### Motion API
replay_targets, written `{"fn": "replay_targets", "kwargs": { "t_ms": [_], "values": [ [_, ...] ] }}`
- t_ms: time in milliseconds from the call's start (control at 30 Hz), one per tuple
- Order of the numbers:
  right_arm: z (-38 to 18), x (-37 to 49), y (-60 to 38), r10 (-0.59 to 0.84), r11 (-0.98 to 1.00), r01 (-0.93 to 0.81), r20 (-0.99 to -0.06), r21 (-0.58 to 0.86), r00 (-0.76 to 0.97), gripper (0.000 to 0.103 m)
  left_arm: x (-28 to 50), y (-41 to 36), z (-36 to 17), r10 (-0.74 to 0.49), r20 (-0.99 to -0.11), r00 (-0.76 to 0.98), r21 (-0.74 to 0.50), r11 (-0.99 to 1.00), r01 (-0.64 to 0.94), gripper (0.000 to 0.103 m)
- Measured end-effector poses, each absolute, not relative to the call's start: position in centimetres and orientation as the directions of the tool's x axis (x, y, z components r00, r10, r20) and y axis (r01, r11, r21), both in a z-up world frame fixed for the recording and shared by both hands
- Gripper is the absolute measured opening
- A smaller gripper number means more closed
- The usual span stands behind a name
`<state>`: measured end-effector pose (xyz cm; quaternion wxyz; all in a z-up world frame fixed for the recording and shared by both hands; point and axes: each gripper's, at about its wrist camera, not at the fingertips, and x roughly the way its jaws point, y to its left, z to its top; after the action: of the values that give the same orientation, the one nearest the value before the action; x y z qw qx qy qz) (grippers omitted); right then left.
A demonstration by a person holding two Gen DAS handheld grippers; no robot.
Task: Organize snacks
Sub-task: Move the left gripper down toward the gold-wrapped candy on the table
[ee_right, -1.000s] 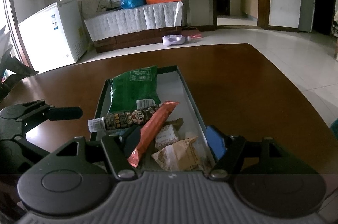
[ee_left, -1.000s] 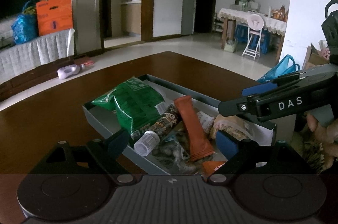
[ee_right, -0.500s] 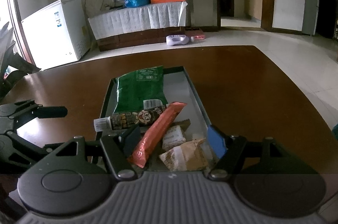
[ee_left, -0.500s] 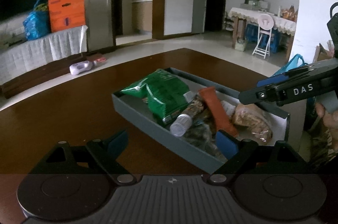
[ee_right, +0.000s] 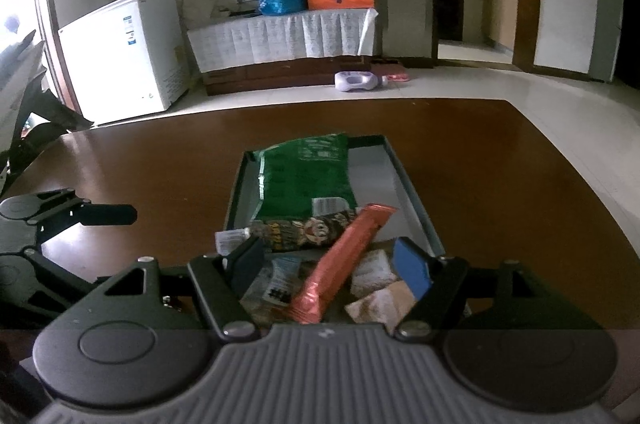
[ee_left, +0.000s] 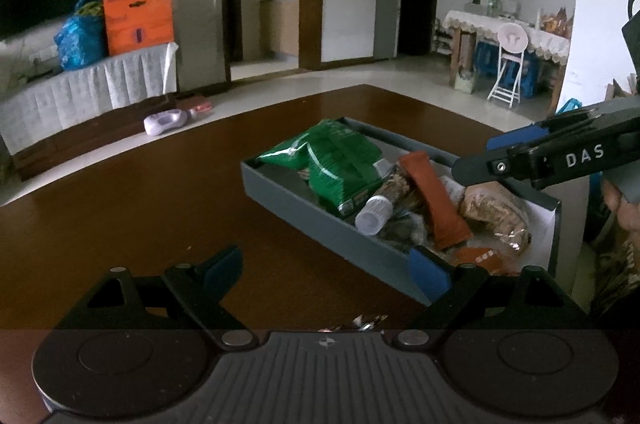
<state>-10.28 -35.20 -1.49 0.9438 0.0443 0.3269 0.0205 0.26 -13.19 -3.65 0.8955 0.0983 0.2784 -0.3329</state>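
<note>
A grey box (ee_left: 304, 207) on the brown table holds a green bag (ee_left: 336, 159), a small bottle (ee_left: 376, 214), an orange stick pack (ee_left: 434, 199) and several small packets. My left gripper (ee_left: 326, 272) is open and empty, back from the box's near left wall. In the right wrist view the box (ee_right: 416, 199) holds the green bag (ee_right: 306, 175), the bottle (ee_right: 296, 234) and the orange pack (ee_right: 344, 264). My right gripper (ee_right: 330, 264) is open and empty above the box's near end.
The brown table (ee_left: 120, 216) spreads left of the box. The right gripper's arm (ee_left: 560, 159) reaches over the box from the right. A small shiny wrapper (ee_left: 368, 322) lies on the table just in front of my left gripper.
My left gripper has pulled back and to the left, away from the box. My right gripper has drawn back slightly. Both stay open.
</note>
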Motion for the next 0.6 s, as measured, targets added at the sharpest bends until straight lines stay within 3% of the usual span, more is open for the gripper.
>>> {"fn": "replay_targets", "kwargs": {
  "t_ms": [600],
  "values": [
    [-1.3, -9.8, -33.0, 0.109, 0.994, -0.073, -0.621, 0.083, 0.776, 0.073, -0.1, -9.2, -4.5, -0.497, -0.591, 0.635, 0.006, 0.784, 0.62, 0.091]
  ]
}}
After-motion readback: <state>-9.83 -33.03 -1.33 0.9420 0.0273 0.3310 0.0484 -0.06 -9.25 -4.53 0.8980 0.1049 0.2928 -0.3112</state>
